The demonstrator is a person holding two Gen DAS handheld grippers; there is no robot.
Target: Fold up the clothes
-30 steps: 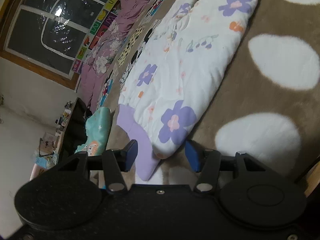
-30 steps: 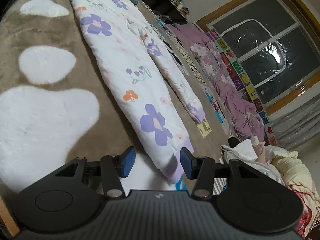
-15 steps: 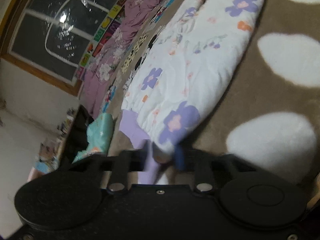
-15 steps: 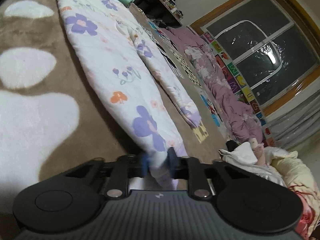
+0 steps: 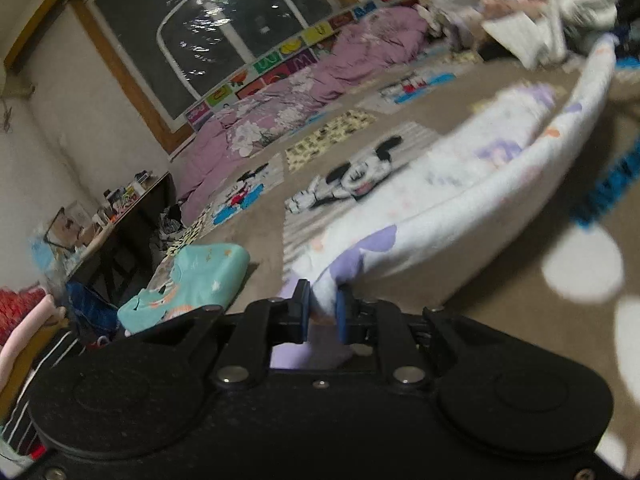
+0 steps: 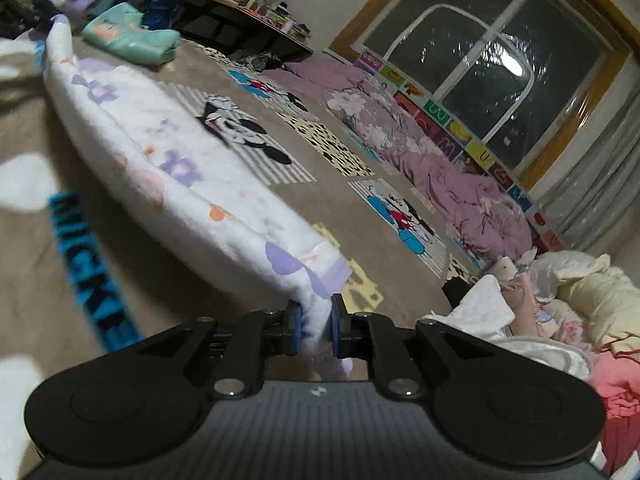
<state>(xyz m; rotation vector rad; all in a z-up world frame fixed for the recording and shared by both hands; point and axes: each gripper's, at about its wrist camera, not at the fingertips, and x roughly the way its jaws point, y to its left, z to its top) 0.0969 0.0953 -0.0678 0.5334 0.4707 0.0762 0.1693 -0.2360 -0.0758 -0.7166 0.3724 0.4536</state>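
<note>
Close to each camera, the left tool (image 5: 319, 312) and the right tool (image 6: 313, 330) each pinch one lilac-cuffed end of the flowered garment (image 5: 460, 200), hanging mid-fold above the brown blanket (image 6: 36, 280) (unfinished, I judge), while only the right view shows the farther clothes heap (image 6: 560, 308).

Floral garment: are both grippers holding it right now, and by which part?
Yes. The left gripper and the right gripper are each shut on an end of the floral garment, at its lavender-trimmed edge; it hangs stretched between them.
</note>
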